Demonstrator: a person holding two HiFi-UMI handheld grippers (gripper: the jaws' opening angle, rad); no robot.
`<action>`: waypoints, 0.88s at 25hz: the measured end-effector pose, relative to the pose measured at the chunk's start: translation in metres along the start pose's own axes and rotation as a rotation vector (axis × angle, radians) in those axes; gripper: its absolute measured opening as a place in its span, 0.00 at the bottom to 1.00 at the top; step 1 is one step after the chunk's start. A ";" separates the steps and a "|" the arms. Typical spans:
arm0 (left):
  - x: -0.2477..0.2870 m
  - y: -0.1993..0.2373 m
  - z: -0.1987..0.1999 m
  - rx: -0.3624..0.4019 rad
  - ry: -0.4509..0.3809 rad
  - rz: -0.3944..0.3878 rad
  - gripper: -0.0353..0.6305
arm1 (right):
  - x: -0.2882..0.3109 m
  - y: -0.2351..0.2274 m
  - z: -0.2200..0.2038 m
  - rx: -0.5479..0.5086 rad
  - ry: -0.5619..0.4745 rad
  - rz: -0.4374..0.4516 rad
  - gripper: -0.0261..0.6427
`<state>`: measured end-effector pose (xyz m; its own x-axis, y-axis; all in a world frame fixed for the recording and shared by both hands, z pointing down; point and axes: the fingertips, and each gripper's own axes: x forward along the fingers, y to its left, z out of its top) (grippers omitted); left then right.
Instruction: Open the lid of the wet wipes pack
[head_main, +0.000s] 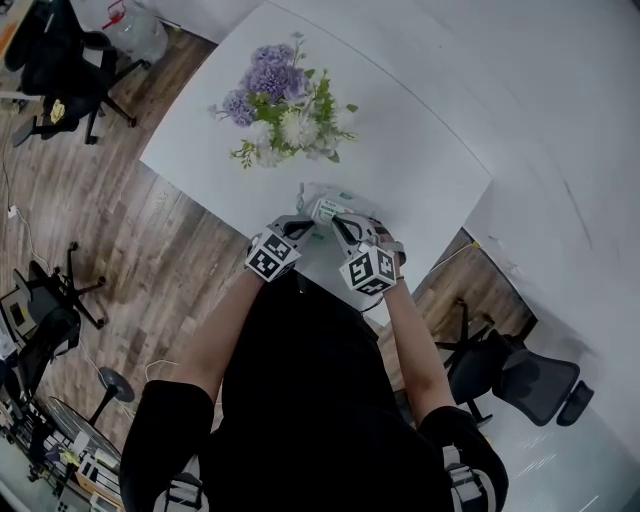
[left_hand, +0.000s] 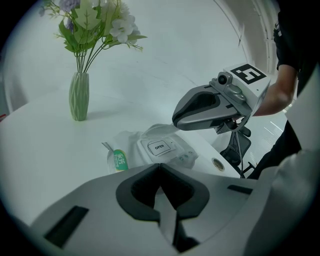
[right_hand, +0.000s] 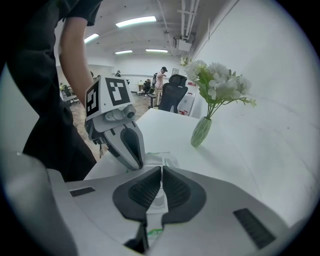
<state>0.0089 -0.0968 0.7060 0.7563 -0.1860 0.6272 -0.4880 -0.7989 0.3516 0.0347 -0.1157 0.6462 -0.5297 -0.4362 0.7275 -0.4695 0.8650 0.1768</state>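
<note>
The wet wipes pack (head_main: 326, 210) lies on the white table (head_main: 420, 160) close to its near edge. In the left gripper view the pack (left_hand: 161, 148) shows a white lid marked OPEN, lying flat and closed, with green print at one end. My left gripper (left_hand: 159, 167) is shut with nothing in it, just short of the pack. My right gripper (left_hand: 175, 120) hangs shut over the pack's far end. In the right gripper view its jaws (right_hand: 161, 171) leave only a slit, through which the pack below shows. The left gripper (right_hand: 136, 162) has its tip at the pack (right_hand: 162, 161).
A green vase (left_hand: 79, 97) of purple and white flowers (head_main: 285, 100) stands mid-table behind the pack. A cable hole (left_hand: 217, 162) sits near the table edge. Office chairs (head_main: 530, 380) stand on the wooden floor around the table. A wall (right_hand: 270, 75) runs along the table's far side.
</note>
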 end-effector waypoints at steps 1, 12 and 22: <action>0.000 0.000 0.000 -0.002 -0.001 0.001 0.09 | -0.001 -0.004 0.001 0.006 -0.004 -0.010 0.08; 0.000 0.000 0.001 -0.005 0.005 -0.001 0.09 | 0.004 -0.042 0.002 0.025 -0.010 -0.076 0.08; -0.001 0.001 0.001 0.003 0.010 -0.018 0.09 | 0.013 -0.061 -0.002 0.042 0.000 -0.116 0.09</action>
<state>0.0080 -0.0975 0.7051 0.7607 -0.1654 0.6277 -0.4727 -0.8038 0.3612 0.0577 -0.1737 0.6465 -0.4701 -0.5323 0.7041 -0.5567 0.7978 0.2314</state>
